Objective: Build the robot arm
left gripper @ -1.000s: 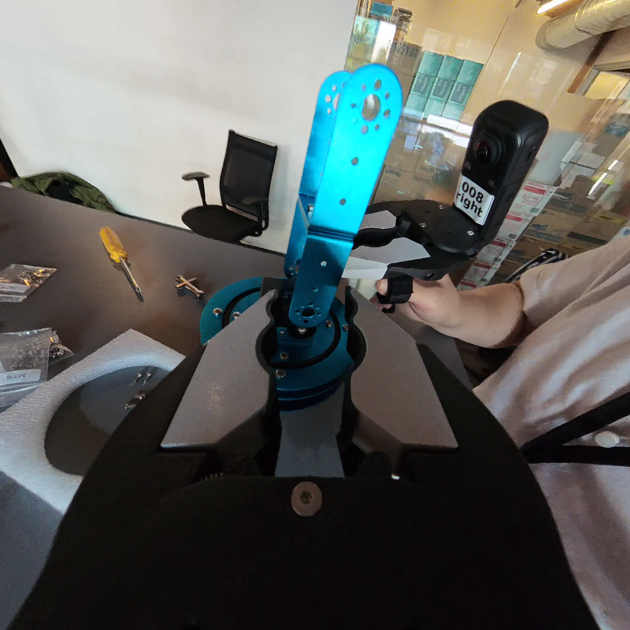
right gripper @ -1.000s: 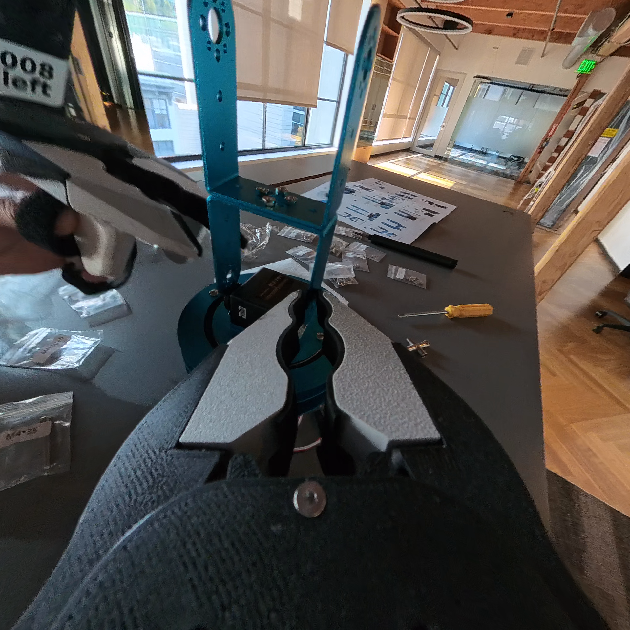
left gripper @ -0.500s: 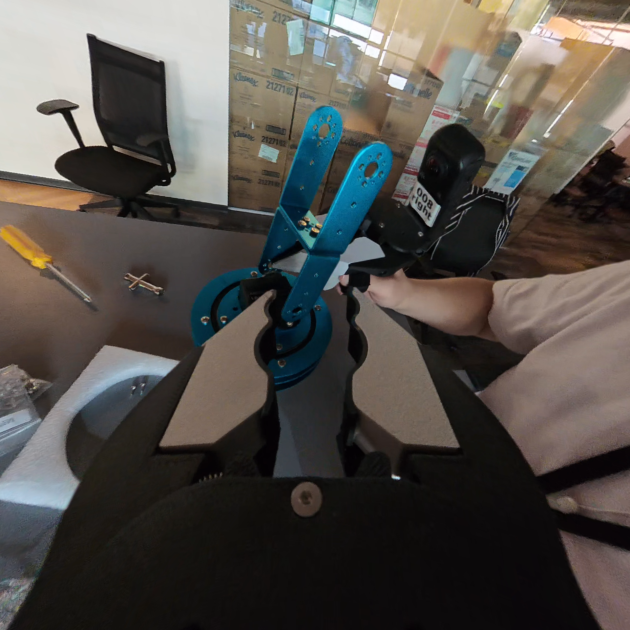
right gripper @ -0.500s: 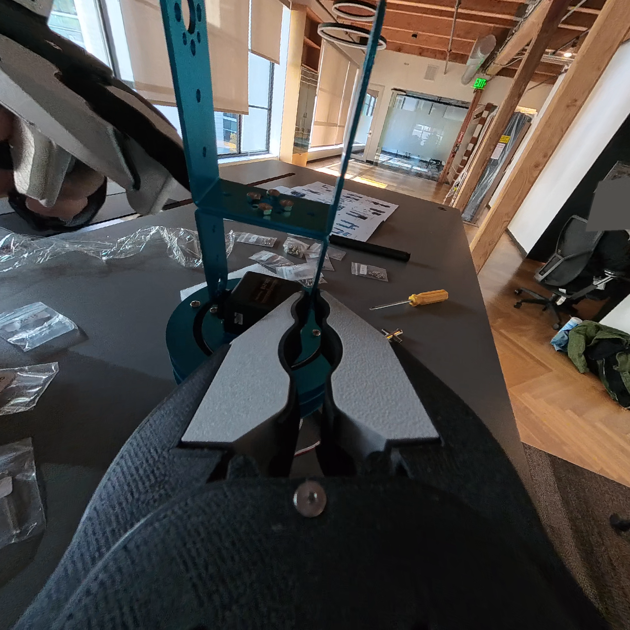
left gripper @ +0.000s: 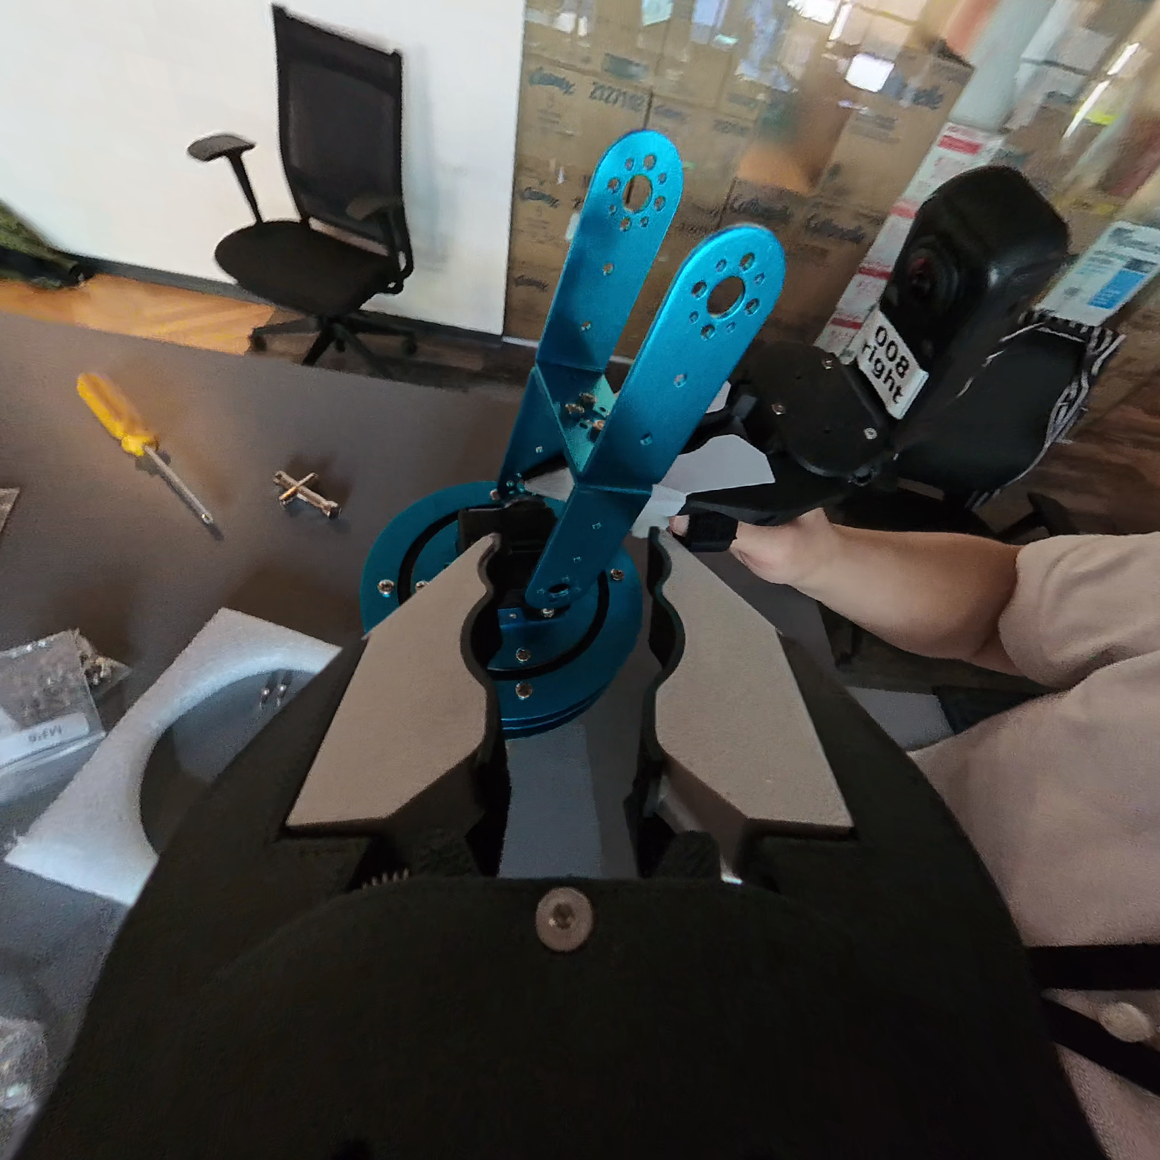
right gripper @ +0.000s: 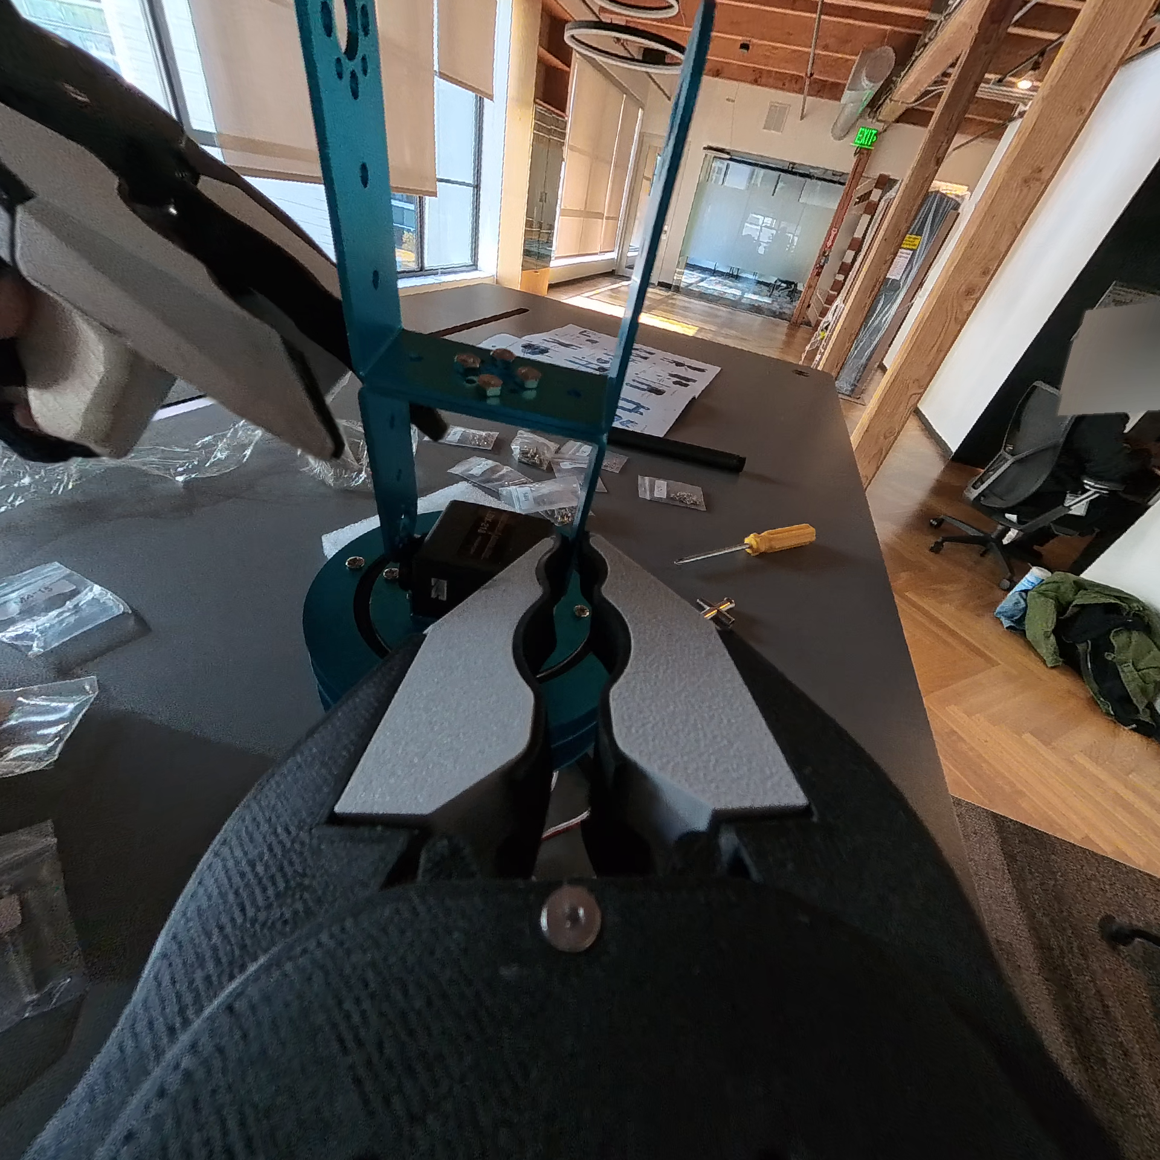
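Note:
A blue metal U-bracket (left gripper: 634, 376) stands tilted on a round blue base (left gripper: 433, 552) on the dark table, with a black servo (right gripper: 483, 552) between its lower arms. My left gripper (left gripper: 571, 546) is open, its jaws on either side of the bracket's foot without touching it. My right gripper (right gripper: 568, 546) is shut on the thin edge of the bracket's lower arm. In the left wrist view its fingers (left gripper: 722, 467) reach the bracket from the right. One of the left gripper's fingers (right gripper: 188, 301) shows at the upper left of the right wrist view.
A yellow screwdriver (left gripper: 125, 427) and a small cross wrench (left gripper: 304, 493) lie on the table. A white foam tray (left gripper: 188, 678) is at the left. Small bags of screws (right gripper: 533, 464), a printed sheet (right gripper: 628, 376) and a black rod (right gripper: 678, 455) lie behind the base. My hands' fingertips stand some 6 centimeters from each other. My right gripper's tips are some 15 centimeters from the small cross wrench (left gripper: 304, 493).
My left gripper has opened, let go of the bracket's foot and drawn back a little. The right gripper has kept its hold on the bracket.

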